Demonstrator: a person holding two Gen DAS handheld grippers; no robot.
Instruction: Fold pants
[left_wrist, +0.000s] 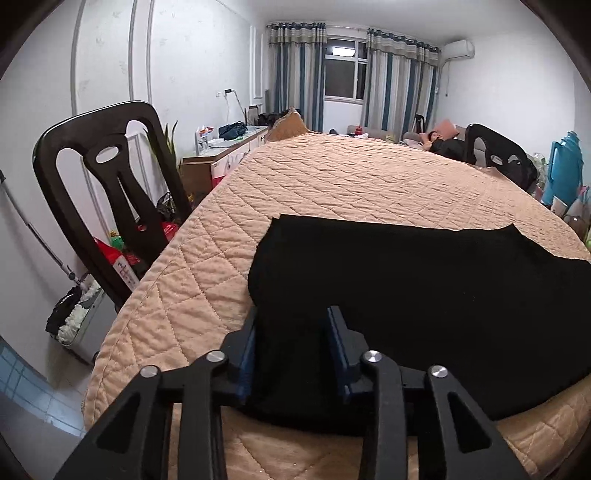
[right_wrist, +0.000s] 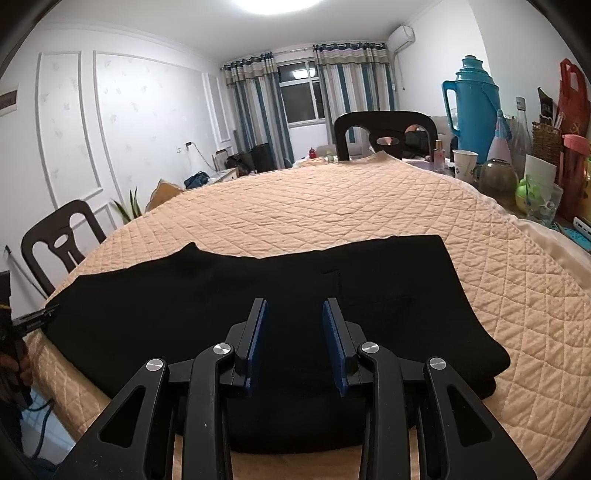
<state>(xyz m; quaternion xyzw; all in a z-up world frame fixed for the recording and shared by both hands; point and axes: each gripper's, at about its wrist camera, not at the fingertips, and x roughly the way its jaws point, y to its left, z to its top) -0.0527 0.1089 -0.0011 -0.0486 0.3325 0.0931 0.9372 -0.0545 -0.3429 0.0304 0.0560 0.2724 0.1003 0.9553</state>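
Note:
Black pants (left_wrist: 424, 295) lie flat on a peach quilted table cover (left_wrist: 332, 177), folded lengthwise along the near edge. My left gripper (left_wrist: 291, 314) is open, its jaws apart over the pants' left end. In the right wrist view the pants (right_wrist: 258, 288) stretch from left to right, doubled in layers at the right end. My right gripper (right_wrist: 293, 306) is open and empty, its blue pads (right_wrist: 258, 332) above the pants' near edge. The left gripper's tip (right_wrist: 40, 315) shows at the pants' far left end.
Dark chairs stand at the table's left (left_wrist: 110, 192) and far side (right_wrist: 384, 133). A blue thermos (right_wrist: 472, 107), a paper cup (right_wrist: 464, 164), bottles and a basket (right_wrist: 546, 140) crowd the table's right edge. A cabinet (left_wrist: 221, 155) stands by the wall.

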